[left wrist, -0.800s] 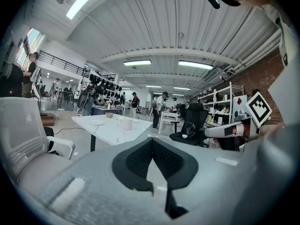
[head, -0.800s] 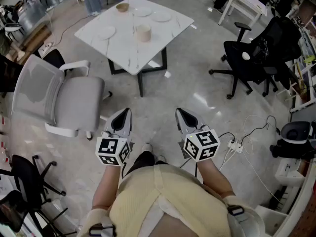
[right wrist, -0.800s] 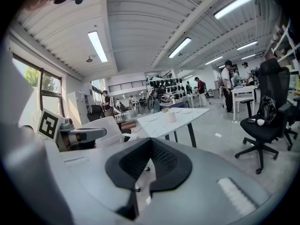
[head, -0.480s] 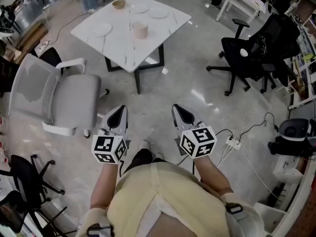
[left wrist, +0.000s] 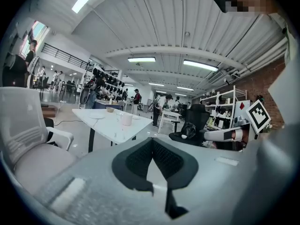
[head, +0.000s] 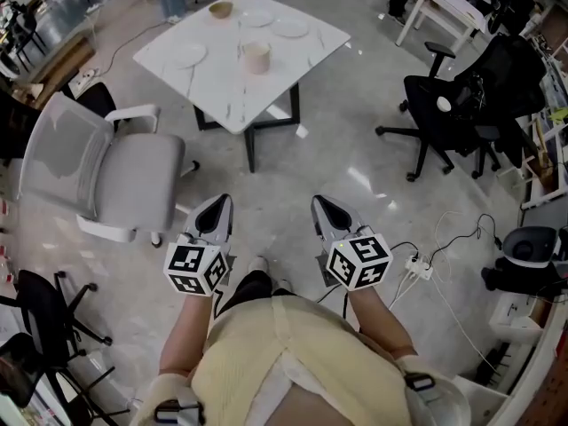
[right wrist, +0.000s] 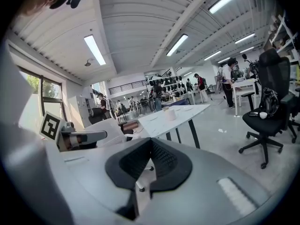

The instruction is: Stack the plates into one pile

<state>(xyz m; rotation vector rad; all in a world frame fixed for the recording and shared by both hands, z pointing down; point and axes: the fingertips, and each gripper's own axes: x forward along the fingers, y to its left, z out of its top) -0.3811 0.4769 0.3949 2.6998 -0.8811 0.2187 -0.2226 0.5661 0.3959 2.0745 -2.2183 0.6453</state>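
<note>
On the table [head: 222,82], plates [head: 188,57] far ahead of left gripper [head: 219,206] and right gripper [head: 321,206], jaws clenched empty.

Open-plan office lab: black swivel chair [head: 453,105], shelving [left wrist: 228,102].

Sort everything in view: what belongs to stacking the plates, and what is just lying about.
Job: left plate, far plate, right plate, lying apart on the white table; left tool, right tool, both shut and empty.
Lying about: tan bowl, beige cup, grey chair, black chair, power strip.
</note>
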